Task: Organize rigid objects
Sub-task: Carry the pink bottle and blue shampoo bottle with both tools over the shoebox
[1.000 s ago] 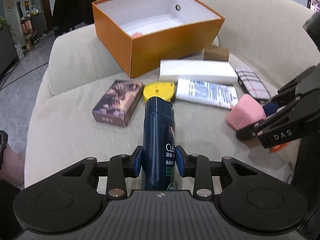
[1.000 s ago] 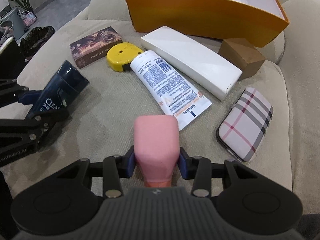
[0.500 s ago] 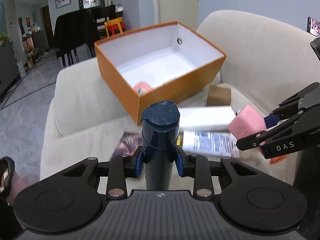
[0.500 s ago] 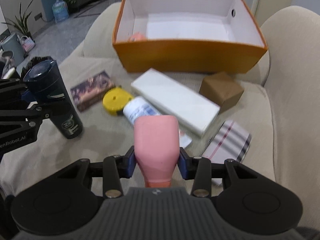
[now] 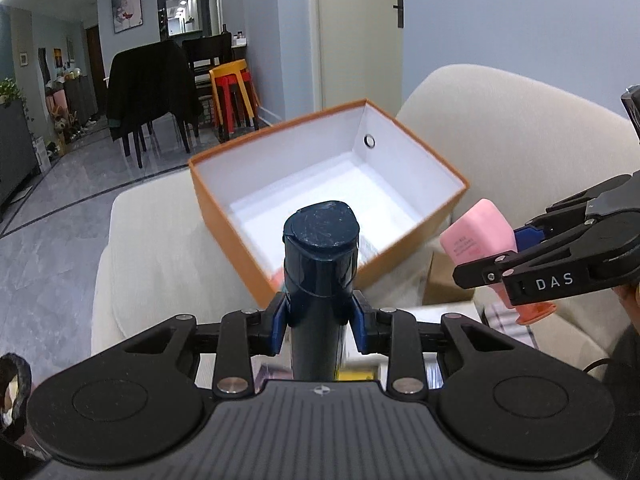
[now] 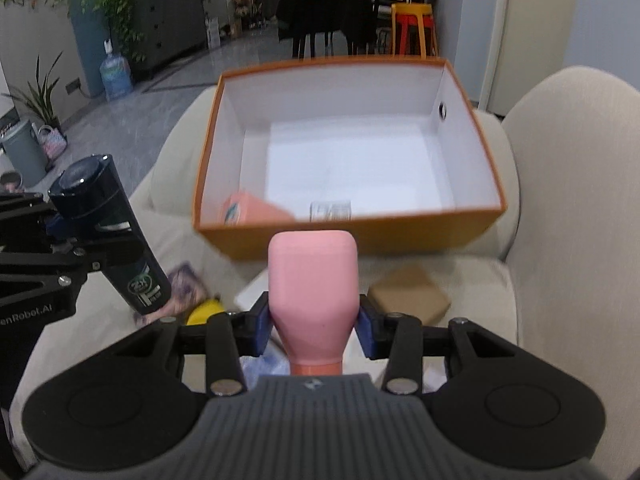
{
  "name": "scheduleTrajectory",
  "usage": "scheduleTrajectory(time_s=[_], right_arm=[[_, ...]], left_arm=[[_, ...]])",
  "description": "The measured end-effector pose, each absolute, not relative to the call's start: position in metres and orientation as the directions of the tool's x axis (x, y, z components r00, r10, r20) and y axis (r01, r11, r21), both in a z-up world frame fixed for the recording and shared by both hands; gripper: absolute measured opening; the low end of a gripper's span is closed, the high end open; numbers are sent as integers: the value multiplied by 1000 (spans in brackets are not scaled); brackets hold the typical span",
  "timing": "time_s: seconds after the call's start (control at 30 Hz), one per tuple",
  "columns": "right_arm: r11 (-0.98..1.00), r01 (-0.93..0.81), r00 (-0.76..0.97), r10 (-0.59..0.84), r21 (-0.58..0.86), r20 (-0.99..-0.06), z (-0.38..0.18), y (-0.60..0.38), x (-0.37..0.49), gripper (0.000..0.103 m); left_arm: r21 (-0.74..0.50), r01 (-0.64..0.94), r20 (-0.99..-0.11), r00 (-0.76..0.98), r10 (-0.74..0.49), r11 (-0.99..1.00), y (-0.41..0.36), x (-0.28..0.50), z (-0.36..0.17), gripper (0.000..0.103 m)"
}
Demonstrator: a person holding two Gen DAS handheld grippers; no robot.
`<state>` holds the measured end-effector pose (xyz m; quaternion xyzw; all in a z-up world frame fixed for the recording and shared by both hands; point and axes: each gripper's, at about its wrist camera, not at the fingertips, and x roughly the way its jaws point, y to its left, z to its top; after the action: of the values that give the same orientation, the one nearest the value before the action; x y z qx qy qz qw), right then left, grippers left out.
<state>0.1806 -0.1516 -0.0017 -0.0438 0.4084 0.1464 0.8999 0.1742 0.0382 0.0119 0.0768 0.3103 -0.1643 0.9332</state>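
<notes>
Left wrist view is showing the left gripper clenching a dark navy bottle between its blue pads; the bottle is standing nearly upright, its rounded flip cap scuffed and pointing toward 12 o'clock. Beyond the cap, the orange box is sitting open on the cream sofa, its white lining showing a round metal eyelet in the far wall. At 3 o'clock the right gripper is grasping a pink bottle with small print on its flat side and an orange-red cap hanging below the fingers. Right wrist view is showing the same pink bottle from behind: smooth, matte, wide at the far end and narrowing toward the neck, pinched between the blue pads of the right gripper. At 9 o'clock the left gripper is holding the navy bottle tilted, a green and white label near its lower end. At 12 o'clock the orange box is lying open, with a salmon-pink carton and a small printed item resting against its near wall. Between box and gripper, on the sofa, a brown cardboard box, a yellow round object and a blurred printed card box are lying.
</notes>
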Motion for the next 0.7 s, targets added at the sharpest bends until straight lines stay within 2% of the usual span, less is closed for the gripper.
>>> scheduleTrajectory(time_s=[0.7], right_arm=[[944,-323,674,275,61,-685,28,-150,240,42]], left_arm=[[46,372,-594,757,-274,927,21,225,31,36]])
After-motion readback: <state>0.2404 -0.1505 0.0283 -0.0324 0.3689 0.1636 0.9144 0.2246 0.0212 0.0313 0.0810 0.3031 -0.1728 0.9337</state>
